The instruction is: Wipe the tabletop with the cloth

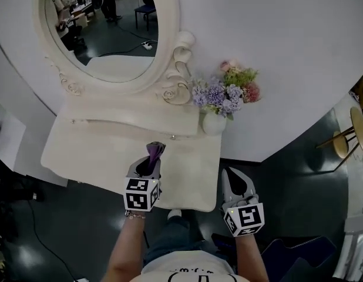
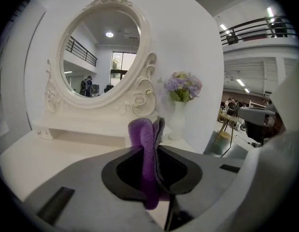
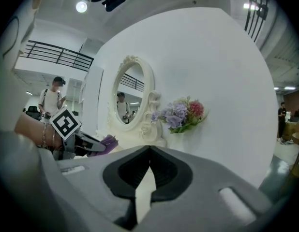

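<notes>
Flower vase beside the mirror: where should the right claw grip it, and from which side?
Grip the vase on its white body, coming from the front-right: flowers overhang the top, the mirror frame crowds its left, and the wall is behind.

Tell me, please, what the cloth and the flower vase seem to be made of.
The cloth looks like soft fabric, probably microfibre: purple with a grey face, matte, fuzzy nap, folding limply. The vase looks like glazed ceramic, white and smooth; plastic cannot be excluded.
</notes>
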A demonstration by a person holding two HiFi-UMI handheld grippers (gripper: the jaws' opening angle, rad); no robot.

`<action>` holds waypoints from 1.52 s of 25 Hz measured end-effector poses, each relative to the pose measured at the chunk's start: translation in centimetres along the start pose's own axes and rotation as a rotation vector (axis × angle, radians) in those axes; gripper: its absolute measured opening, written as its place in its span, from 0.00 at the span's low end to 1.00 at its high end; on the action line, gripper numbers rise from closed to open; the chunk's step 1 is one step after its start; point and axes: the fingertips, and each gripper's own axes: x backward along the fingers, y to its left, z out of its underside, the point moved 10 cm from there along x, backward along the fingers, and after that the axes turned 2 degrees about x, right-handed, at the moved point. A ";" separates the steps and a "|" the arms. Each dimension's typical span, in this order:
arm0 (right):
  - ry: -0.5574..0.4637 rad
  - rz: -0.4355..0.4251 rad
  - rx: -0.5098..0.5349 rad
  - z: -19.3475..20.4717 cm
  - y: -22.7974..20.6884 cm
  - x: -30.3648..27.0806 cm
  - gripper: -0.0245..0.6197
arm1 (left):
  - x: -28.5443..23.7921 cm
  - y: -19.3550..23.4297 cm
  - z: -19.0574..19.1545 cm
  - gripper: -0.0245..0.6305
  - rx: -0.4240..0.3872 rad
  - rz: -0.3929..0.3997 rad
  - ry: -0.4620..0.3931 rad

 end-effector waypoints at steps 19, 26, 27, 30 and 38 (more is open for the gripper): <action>0.161 0.118 -0.053 2.7 0.3 -6.1 0.04 | -15.4 6.1 2.0 0.15 -0.197 -0.050 0.432; 0.159 0.122 -0.065 3.0 0.1 -4.4 0.04 | -15.0 2.9 2.4 0.15 -0.128 0.040 0.461; 0.162 0.122 -0.067 3.1 0.1 -4.1 0.04 | -15.1 2.3 2.5 0.15 -0.129 0.037 0.463; 0.169 0.122 -0.068 3.4 -0.1 -2.8 0.04 | -15.4 0.6 2.6 0.15 -0.111 0.025 0.474; 0.189 0.145 -0.074 4.3 -1.7 0.5 0.04 | -17.3 -5.8 2.7 0.15 -0.082 0.089 0.463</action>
